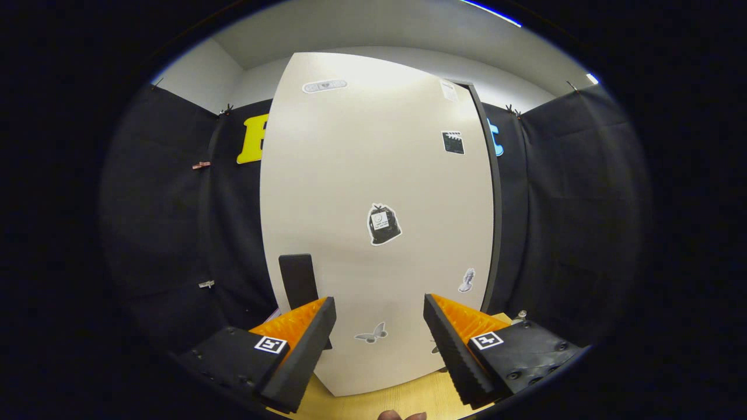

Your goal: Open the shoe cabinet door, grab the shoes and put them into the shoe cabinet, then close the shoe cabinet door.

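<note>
**Cabinet door shut, gripper spread before it**

Just ahead of your gripper [379, 344] stands the cabinet, its pale door [373, 192] lying flat against the body with no gap that you can see. That fits a door not yet swung out, or one pushed to again with the shoes inside; this view cannot settle which. The fingers are spread wide with nothing between them.

The door is a stiff, flat panel that will likely swing light on its hinges, but its face is smooth and offers no grip. The dark handle [299, 280] near the left finger is the one place to take hold; it looks like a slim upright block, though the lens bends it.

Stickers [383, 224] dot the panel and do not matter. The cabinet sits on a wooden surface [402, 399], with black cloth close on both sides, so leave swing room. A fingertip [390, 415] shows at the near edge.
</note>
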A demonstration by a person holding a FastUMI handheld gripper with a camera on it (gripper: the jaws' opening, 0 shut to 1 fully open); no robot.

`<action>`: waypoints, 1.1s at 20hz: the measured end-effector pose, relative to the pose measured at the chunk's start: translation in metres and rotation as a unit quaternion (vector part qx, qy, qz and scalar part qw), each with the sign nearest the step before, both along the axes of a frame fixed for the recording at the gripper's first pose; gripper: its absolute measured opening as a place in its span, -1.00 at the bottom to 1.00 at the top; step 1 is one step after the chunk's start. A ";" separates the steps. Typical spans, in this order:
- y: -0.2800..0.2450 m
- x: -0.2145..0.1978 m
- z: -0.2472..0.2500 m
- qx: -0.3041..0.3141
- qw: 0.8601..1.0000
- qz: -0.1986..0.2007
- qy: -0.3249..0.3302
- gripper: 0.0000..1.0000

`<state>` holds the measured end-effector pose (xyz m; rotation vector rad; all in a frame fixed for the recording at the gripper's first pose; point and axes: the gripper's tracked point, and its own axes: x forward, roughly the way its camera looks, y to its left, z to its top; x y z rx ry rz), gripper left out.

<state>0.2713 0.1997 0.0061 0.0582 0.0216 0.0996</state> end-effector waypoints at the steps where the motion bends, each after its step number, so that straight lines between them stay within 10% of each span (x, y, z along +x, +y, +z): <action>1: -0.001 0.001 -0.001 0.003 1.000 -0.003 0.002 0.96; 22: -0.031 -0.018 -0.002 -0.002 1.000 -0.024 -0.012 0.96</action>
